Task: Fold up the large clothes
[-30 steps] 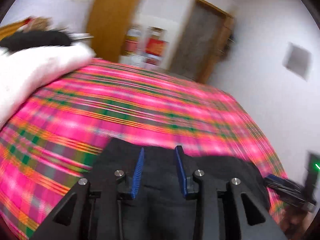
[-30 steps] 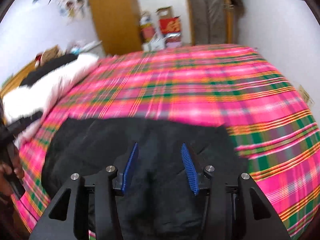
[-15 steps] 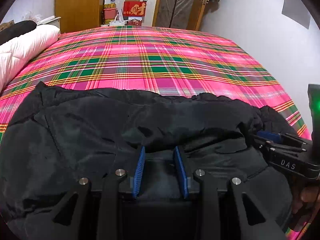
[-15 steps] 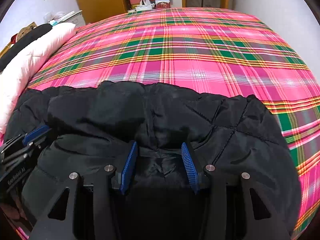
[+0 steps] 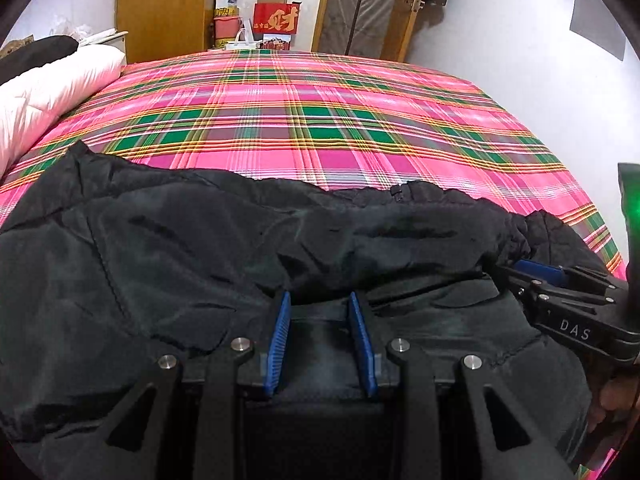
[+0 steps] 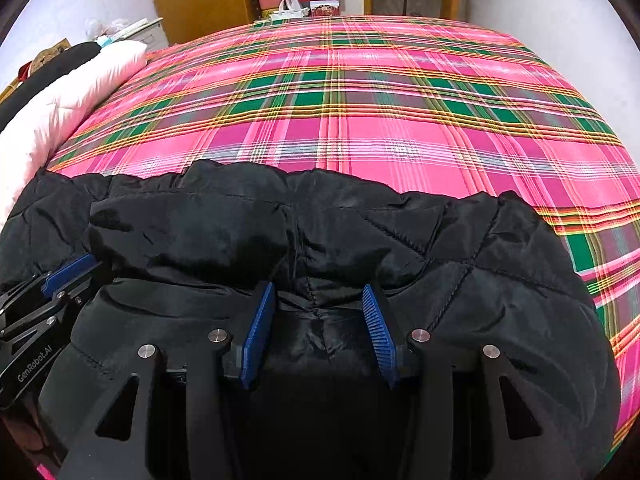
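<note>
The black padded jacket (image 5: 192, 240) lies bunched across the near edge of the bed, on the pink and green plaid bedspread (image 5: 304, 120), directly under and ahead of both pairs of tongs. The left tongs (image 5: 319, 312) point steeply down at it, their blue pads partly apart with a flat dark band of the jacket running between them; the pads appear to pinch that band, its puffed body rising just beyond their tips. The right tongs (image 6: 318, 304) stand somewhat wider, and a gathered fold of shiny black cloth fills the gap from pad to pad, so they too look closed on the jacket. In the left wrist view the right tongs (image 5: 536, 270) show at the far right, lying against the jacket's crumpled hem; in the right wrist view the left tongs (image 6: 68, 270) sit at the far left, likewise tucked into the cloth. Beyond the jacket the bedspread runs clear, and a pale pink quilt (image 6: 68, 92) lies well off to the left of both tongs.
</note>
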